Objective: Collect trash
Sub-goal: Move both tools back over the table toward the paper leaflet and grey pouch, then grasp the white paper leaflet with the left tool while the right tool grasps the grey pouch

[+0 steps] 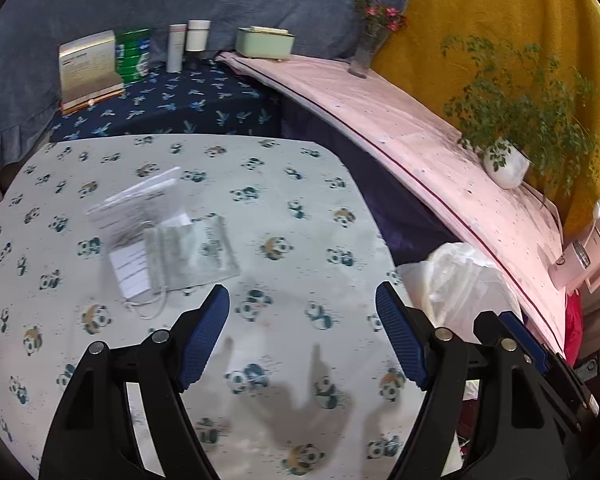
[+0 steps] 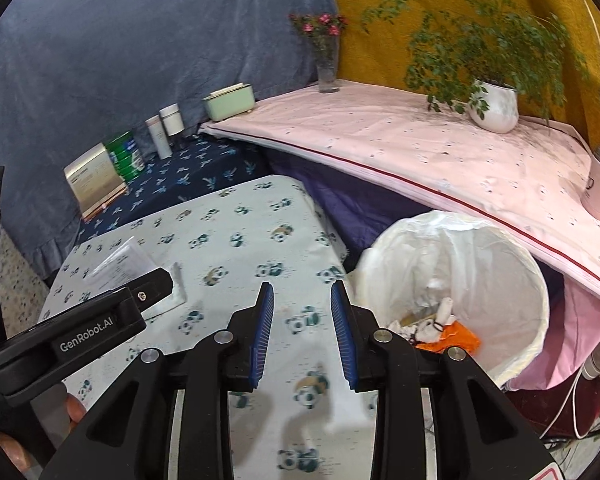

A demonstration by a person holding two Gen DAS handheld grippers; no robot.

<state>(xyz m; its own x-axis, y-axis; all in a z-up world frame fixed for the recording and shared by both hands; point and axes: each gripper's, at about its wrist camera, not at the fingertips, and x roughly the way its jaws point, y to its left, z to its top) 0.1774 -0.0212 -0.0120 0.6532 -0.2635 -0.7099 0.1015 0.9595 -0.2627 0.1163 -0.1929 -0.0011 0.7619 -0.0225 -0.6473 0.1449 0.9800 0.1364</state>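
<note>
Left gripper (image 1: 302, 306): held wide open, with nothing between the pads.
Right gripper (image 2: 302, 304): partly open and empty.
Trash left: a face mask (image 1: 172, 258) lies on leaflets (image 1: 140, 208) and perhaps a clear sleeve, blurred, on the panda cloth (image 1: 300, 184).
Relation: the pile is ahead and left of the left fingers (image 1: 206, 336), near but untouched.
Bin (image 2: 500, 248): set just beside the table edge, lined and already holding scraps, likely to keep each drop short.
</note>
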